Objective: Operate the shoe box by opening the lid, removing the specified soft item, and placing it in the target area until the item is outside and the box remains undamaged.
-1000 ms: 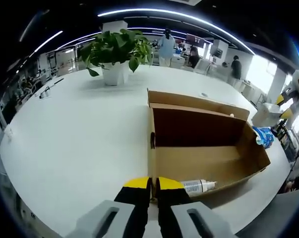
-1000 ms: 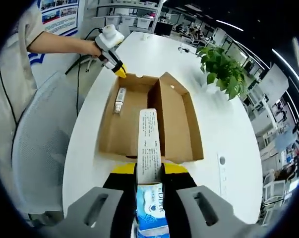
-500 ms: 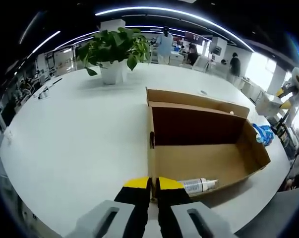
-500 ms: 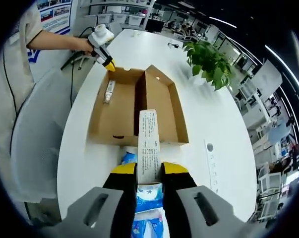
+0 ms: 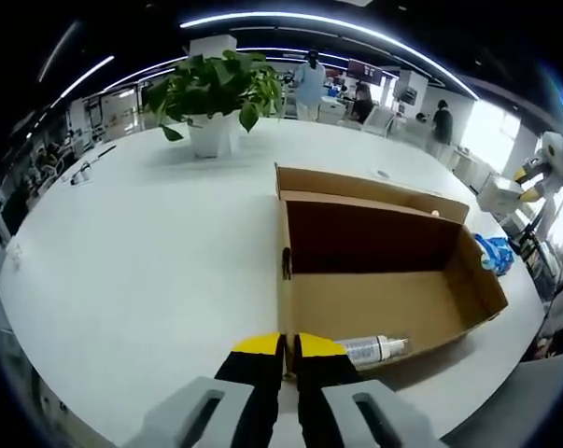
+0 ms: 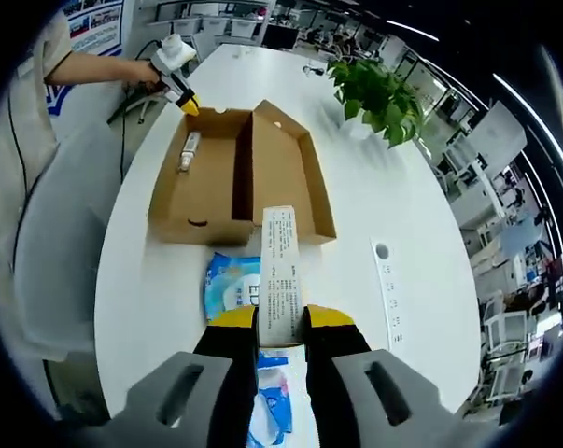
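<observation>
An open brown shoe box lies on the white table, with a small white bottle inside by its near wall. My left gripper is shut on that wall's corner; across the table the same left gripper sits at the shoe box's far corner, near the bottle. My right gripper is shut on the white printed strip of a soft blue pack. The pack hangs outside the box, over the table. The pack lies past the box's end, below the right gripper.
A potted plant stands at the back of the round table; the plant is beyond the box. A person's arm holds the left gripper beside a grey chair. A long white strip lies right of the box.
The right gripper has pulled back and up from the box with the pack, which now hangs over bare table short of the box. The left gripper has kept its hold.
</observation>
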`<state>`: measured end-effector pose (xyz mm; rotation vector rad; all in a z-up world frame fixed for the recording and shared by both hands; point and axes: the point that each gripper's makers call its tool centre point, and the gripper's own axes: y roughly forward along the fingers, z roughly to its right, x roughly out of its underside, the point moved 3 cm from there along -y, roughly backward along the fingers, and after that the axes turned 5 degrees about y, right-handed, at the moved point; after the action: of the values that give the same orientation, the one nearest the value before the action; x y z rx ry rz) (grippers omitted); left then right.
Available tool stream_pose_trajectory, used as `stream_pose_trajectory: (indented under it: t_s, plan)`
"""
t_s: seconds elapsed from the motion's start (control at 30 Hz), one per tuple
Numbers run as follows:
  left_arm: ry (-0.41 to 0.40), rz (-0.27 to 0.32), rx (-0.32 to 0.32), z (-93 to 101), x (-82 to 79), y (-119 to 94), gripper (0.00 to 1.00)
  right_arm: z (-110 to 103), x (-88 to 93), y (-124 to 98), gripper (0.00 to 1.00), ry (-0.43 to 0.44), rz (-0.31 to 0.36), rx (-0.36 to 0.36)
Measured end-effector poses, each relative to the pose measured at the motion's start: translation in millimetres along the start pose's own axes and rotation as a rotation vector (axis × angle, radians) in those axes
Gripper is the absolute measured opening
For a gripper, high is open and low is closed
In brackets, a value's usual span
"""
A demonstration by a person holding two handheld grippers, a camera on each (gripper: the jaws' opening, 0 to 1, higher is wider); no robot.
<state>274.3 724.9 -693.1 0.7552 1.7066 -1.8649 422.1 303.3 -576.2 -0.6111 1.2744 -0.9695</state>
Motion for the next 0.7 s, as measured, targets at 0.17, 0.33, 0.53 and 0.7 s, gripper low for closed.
stream_pose_trajectory:
  t_s: [0.17,0.33,0.53,0.7]
  plan:
    - [0.006,-0.010,0.000,-0.2,-0.5,1.2,0.04,10.2,17.2,3.8,0.15,0.006,-0.033,-0.001]
    - [0.000,-0.006,0.006,-0.8,-0.6,1.7,0.04,17.5,35.7,8.6,0.15,0.007,-0.071,-0.010]
    - [0.004,-0.015,0.006,-0.6,-0.4,1.6,0.04,27.5,54.8,13.8,0.15,0.020,-0.105,-0.013]
    - [0.005,-0.016,0.006,-1.1,-0.7,2.1,0.04,35.5,73.6,19.8,0.15,0.036,-0.137,-0.017]
